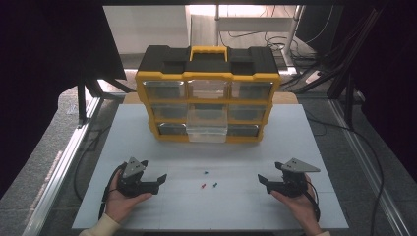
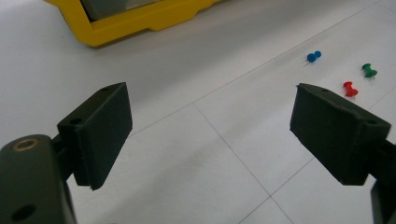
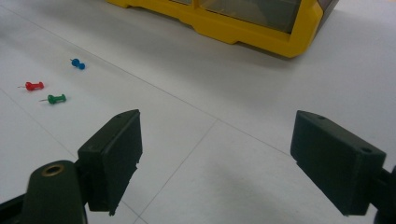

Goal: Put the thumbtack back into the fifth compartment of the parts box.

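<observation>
My left gripper (image 1: 158, 179) sits low on the white, faintly lined tabletop (image 1: 236, 206), jaws spread wide with nothing between them. Just right of it, out in the middle, three little plastic pushpins lie loose: a blue one (image 1: 206, 173), a red one (image 1: 202, 186) and a green one (image 1: 215, 185), all close together. My right gripper (image 1: 262, 180) is equally wide open and empty. Behind sits the yellow-and-black drawer organizer (image 1: 208, 93), one clear drawer (image 1: 207, 132) pulled out. Dark room, cables (image 1: 314, 64) behind the table.
</observation>
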`<state>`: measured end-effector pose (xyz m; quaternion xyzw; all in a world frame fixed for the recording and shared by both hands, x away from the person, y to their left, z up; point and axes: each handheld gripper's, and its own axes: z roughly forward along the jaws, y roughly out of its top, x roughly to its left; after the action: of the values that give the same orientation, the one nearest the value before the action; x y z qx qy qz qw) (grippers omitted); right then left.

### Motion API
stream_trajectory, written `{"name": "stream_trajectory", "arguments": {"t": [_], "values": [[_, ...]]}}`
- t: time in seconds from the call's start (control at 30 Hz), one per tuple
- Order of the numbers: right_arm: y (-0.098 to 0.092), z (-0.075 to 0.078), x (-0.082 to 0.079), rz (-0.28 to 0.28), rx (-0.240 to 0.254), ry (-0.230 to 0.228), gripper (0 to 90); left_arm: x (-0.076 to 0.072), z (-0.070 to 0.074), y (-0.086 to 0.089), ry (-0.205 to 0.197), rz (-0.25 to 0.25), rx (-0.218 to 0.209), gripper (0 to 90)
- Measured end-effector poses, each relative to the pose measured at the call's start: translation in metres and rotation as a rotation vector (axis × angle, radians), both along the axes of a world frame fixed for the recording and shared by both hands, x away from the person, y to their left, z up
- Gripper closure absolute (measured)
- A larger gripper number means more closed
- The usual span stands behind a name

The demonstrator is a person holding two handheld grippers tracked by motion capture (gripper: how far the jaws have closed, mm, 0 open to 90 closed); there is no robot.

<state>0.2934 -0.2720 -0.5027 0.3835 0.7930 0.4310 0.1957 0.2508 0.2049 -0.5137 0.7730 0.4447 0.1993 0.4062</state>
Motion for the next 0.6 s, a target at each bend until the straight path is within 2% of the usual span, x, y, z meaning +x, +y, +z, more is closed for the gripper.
{"name": "stream_trajectory", "arguments": {"t": [0.13,0.3,0.5,0.6], "values": [[-0.0008,0.0,0.0007,0.0,0.012,0.003,17.9,0.0009,0.003,-0.0023,-0.011,0.0,-0.005,13.6],[0.0017,-0.0011,0.0017,0.008,-0.004,0.002,18.4,0.0021,0.0048,-0.001,-0.015,0.002,-0.006,13.8],[0.0034,-0.0025,0.0031,0.0,-0.024,0.009,19.5,0.0032,0.0027,0.0047,0.014,0.007,-0.021,13.8],[0.0049,-0.0025,0.002,0.005,-0.024,0.007,19.7,0.0035,0.0026,0.0041,0.037,-0.007,-0.019,12.8]]}}
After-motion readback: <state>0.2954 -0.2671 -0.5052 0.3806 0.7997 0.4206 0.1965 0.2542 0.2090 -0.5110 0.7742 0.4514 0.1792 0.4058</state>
